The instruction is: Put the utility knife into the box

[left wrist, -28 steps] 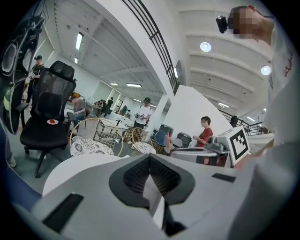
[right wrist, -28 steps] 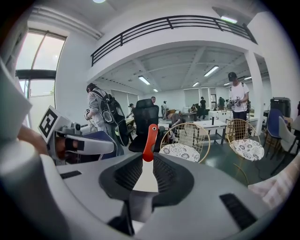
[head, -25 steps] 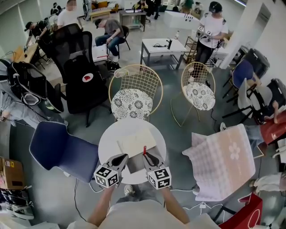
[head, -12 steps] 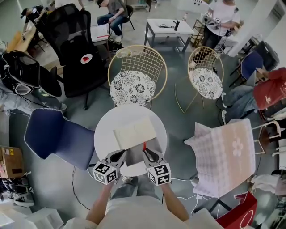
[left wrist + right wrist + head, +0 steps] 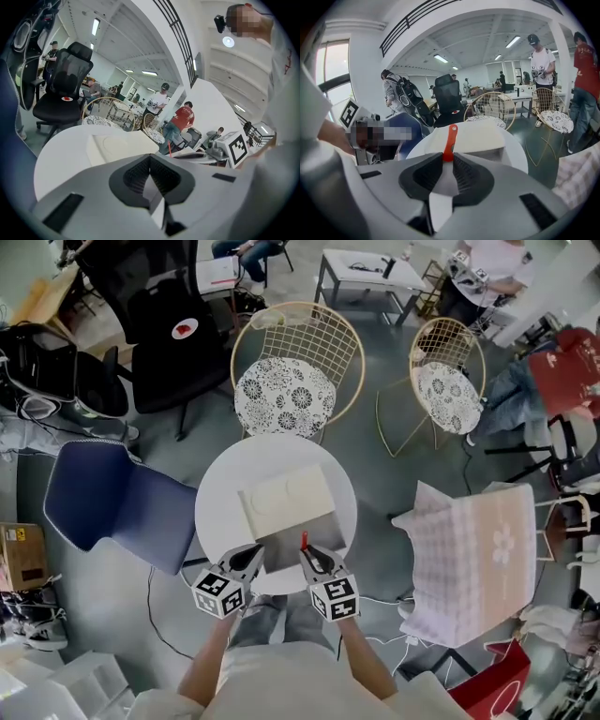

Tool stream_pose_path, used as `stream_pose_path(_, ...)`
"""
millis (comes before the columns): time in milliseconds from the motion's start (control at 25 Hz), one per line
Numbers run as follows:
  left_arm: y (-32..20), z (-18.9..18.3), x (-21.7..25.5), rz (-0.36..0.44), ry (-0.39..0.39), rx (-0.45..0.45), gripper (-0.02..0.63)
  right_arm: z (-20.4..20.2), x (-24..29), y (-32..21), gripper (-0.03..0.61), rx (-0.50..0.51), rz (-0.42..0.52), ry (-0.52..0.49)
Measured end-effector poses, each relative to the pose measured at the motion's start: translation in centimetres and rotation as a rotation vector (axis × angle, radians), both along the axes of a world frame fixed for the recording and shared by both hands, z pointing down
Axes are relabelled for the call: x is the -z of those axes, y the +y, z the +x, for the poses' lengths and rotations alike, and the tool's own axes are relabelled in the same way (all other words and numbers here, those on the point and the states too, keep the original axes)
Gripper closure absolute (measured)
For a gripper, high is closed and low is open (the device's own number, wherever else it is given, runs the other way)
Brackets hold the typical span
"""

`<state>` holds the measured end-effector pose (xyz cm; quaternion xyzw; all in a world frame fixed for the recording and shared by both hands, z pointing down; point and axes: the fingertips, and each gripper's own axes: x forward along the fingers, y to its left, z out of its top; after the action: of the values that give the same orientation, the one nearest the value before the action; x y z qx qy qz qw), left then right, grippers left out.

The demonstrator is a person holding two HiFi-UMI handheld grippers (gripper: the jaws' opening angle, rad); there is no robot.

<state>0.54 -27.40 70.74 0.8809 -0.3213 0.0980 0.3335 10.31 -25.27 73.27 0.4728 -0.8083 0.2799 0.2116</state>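
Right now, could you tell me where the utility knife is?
In the right gripper view, the utility knife is clamped in the right tongs, poking out over the box on the table.

No legible text, label or number anywhere.

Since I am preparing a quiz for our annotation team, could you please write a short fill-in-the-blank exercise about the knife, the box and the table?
1. The ___ gripper is shut on the utility knife.
2. The knife's handle is ___ in colour.
3. The box lies with its lid ___.
4. The box rests on a round ___ table.

Missing words: right; red; open; white.
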Motion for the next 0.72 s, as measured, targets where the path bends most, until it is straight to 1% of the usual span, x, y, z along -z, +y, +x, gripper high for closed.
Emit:
stream_pose_path(80,0.1,0.0,-0.2,-0.004,0.001,0.004,0.603,0.0,-0.8,0.2,0.502,0.041,-0.008,0.039)
stream_pose_path(160,0.2,-0.1,-0.3,-0.004,0.004,0.011,0.602,0.0,-1.6,0.4,0.502,0.109,-0.006,0.104)
stream_pose_path(320,0.1,-0.3,-0.2,-0.001,0.009,0.015,0.603,-0.3,-2.6,0.9,0.502,0.298,-0.001,0.28)
stream_pose_path(440,0.1,-0.6,-0.3,-0.005,0.01,0.015,0.603,-0.7,-3.5,1.0,0.502,0.441,0.019,0.389)
stream_pose_path(600,0.3,-0.8,-0.3,-0.012,0.017,0.018,0.603,-0.8,-4.6,1.3,0.501,0.666,0.071,0.576)
stream_pose_path(720,0.5,-1.0,-0.3,-0.014,0.022,0.022,0.603,-0.9,-5.8,1.4,0.502,0.883,0.136,0.748)
